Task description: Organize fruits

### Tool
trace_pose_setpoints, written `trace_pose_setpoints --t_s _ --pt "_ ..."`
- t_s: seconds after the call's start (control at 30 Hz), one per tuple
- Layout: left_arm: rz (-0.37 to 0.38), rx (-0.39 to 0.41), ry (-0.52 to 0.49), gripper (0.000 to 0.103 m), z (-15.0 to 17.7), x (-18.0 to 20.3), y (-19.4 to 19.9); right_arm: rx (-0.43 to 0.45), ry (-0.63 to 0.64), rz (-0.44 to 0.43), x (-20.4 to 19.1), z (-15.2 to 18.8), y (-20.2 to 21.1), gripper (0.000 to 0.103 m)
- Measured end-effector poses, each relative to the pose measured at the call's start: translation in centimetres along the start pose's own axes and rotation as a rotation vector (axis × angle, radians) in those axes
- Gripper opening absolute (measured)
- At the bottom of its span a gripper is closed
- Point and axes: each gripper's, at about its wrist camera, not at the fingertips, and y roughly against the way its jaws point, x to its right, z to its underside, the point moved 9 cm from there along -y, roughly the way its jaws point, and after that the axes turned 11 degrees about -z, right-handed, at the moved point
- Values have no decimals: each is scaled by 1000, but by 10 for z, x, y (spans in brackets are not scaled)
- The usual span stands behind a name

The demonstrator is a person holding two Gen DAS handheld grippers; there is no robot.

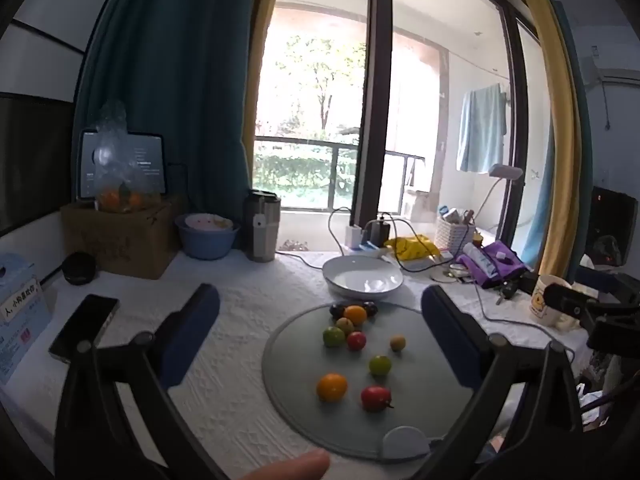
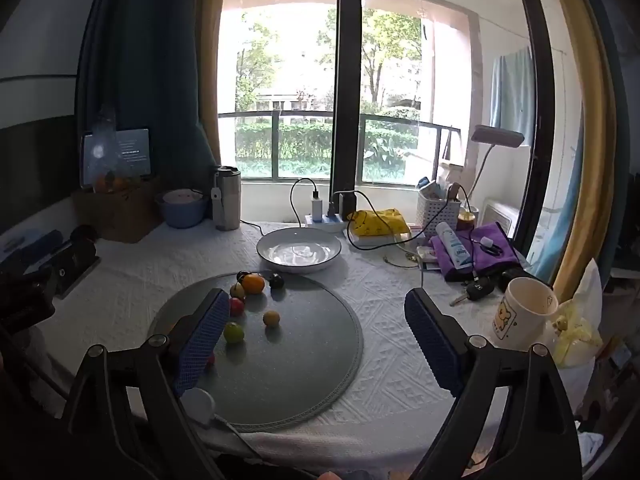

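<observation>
Several small fruits lie on a round grey mat [image 1: 420, 412] [image 2: 304, 360]: an orange one [image 1: 332, 387], a red one [image 1: 376, 398], a green one [image 1: 379, 365] [image 2: 233, 332], a yellow one [image 1: 397, 343] [image 2: 271, 318], and a cluster at the far edge with an orange [image 1: 355, 315] [image 2: 254, 283] and dark fruits. An empty white bowl [image 1: 362, 280] [image 2: 298, 255] stands behind the mat. My left gripper [image 1: 320, 320] is open above the mat, empty. My right gripper [image 2: 312, 320] is open above the mat, empty; its left finger hides some fruits.
A mug [image 1: 546, 300] [image 2: 520, 312], keys [image 2: 474, 292], purple cloth [image 2: 480, 248], cables, a power strip [image 2: 324, 220], a steel tumbler [image 1: 262, 226], a blue bowl [image 1: 208, 236], a cardboard box [image 1: 120, 236] and a phone [image 1: 84, 328] surround the mat on the white tablecloth.
</observation>
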Motion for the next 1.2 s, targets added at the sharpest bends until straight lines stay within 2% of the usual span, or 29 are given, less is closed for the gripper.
trace_pose_setpoints --t_s 0.07,0.1,0.13,0.23,0.37,0.47,0.57,0.73,0.87,1.07,1.2 --pt "-7 13 -8 102 -1 0 2 0 2 5 -2 0 1 91" --pt "-6 -10 7 102 4 -2 -2 1 2 6 -3 1 2 91" --pt "-11 -6 5 102 5 -3 -2 -35 -30 -11 -1 3 -2 91" --pt "-5 4 23 102 2 -14 4 -34 -31 -11 1 1 -5 91" --pt "-13 -1 -19 102 0 -7 0 -10 -29 -11 -1 0 -2 91" --pt "10 -63 28 102 0 -16 -11 -13 -69 -28 1 3 -8 91" --pt "-36 -99 35 102 -1 -25 -22 -34 -95 -58 -2 8 -18 91" --pt "-52 -84 22 102 -7 -23 -22 -45 -83 -73 -10 10 -24 91" --pt "-27 -86 24 102 -6 -19 -21 -47 -89 -59 -5 10 -24 91" --pt "-30 -50 -9 102 -11 -10 -10 -4 -76 -34 3 4 -10 91" --pt "-30 -55 -20 102 -7 -6 -8 1 -80 -28 7 3 -9 91"
